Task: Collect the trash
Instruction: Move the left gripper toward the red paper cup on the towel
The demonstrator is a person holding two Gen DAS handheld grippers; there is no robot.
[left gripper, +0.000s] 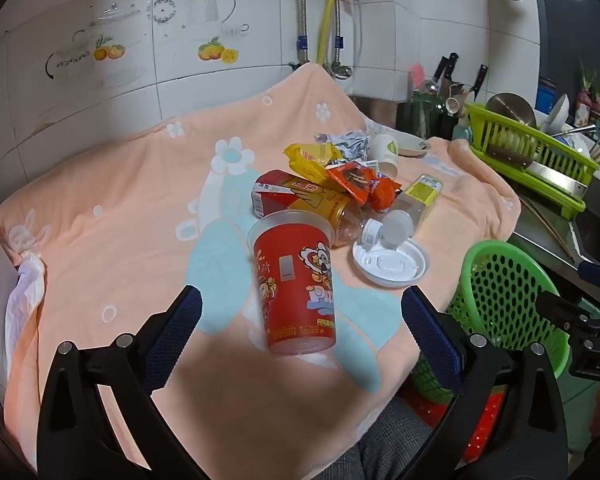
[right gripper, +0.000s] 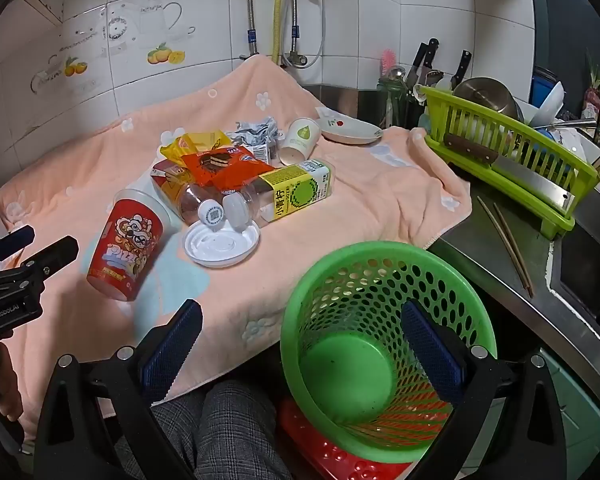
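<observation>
White kitchen tiles back a tabletop (left gripper: pixel 100 248) draped in a peach flowered towel, with a steel sink counter and a green dish rack (right gripper: pixel 512 152) on the right. Off the tabletop's near right corner stands a green perforated basket (right gripper: pixel 384 256), empty as far as its floor shows. Trash lies heaped at the towel's middle: a red cup (left gripper: pixel 296 284) nearest, tilted with its mouth away, then a white lid (left gripper: pixel 390 262), a clear bottle (right gripper: pixel 284 192) on its side, orange and yellow wrappers (left gripper: pixel 352 180), crumpled foil and a small paper cup (left gripper: pixel 384 152) at the far edge.

Left claw (left gripper: pixel 300 312) gapes wide and holds nothing, its fingers framing the red cup but apart from it. Right claw (right gripper: pixel 300 336) is likewise spread wide and empty, hovering over the basket.

Collection looks barely begun. Next, I judge, the left claw should drop around the cup's middle, close gently since thin plastic may buckle, and carry it right to the basket.
</observation>
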